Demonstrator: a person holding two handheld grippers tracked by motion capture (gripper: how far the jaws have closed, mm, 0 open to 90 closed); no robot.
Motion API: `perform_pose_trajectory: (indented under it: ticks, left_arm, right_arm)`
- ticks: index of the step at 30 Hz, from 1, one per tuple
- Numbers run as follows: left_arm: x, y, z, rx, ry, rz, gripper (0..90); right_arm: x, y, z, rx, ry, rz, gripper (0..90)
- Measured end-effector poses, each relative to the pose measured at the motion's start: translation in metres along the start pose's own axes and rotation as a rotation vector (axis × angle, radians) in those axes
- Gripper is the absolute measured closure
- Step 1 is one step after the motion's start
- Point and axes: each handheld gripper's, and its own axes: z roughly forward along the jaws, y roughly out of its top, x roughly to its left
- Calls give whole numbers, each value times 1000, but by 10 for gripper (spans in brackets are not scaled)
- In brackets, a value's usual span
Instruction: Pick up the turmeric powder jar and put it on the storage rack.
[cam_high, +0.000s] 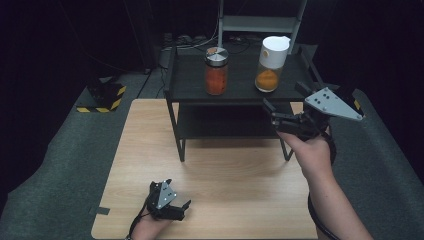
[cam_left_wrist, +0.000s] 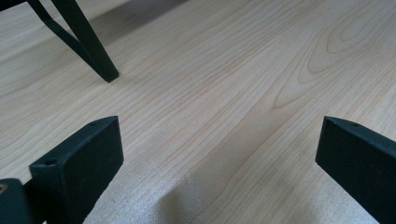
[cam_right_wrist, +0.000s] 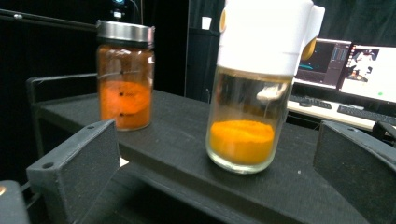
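Right gripper (cam_right_wrist: 219, 172) faced the white-capped jar (cam_right_wrist: 254, 93)
Jaws gaped wide, empty — jar stood at twelve o'clock, apart, on the black shelf (cam_right_wrist: 187, 140).

Dark room, grey floor (cam_high: 60, 165)

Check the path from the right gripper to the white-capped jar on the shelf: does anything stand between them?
Nothing visible does. The right gripper, jaws open, faces the white-capped jar on the black shelf with open space between. The orange jar stands apart, off to the side.
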Motion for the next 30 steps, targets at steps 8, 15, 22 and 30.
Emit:
perform_pose_trajectory:
  ticks: [8, 15, 22, 30]
  left_arm:
    - [0, 0, 0, 3, 5, -5, 11]
    - [0, 0, 0, 2, 7, -5, 11]
    - [0, 1, 0, 4, 7, -5, 11]
    - [-1, 1, 0, 6, 9, -3, 11]
  right_arm:
    - [7, -18, -10, 23, 25, -14, 3]
    - [13, -34, -16, 39, 35, -38, 3]
    - [18, -51, -20, 71, 47, -49, 3]
    - [21, -70, -22, 119, 56, -52, 3]
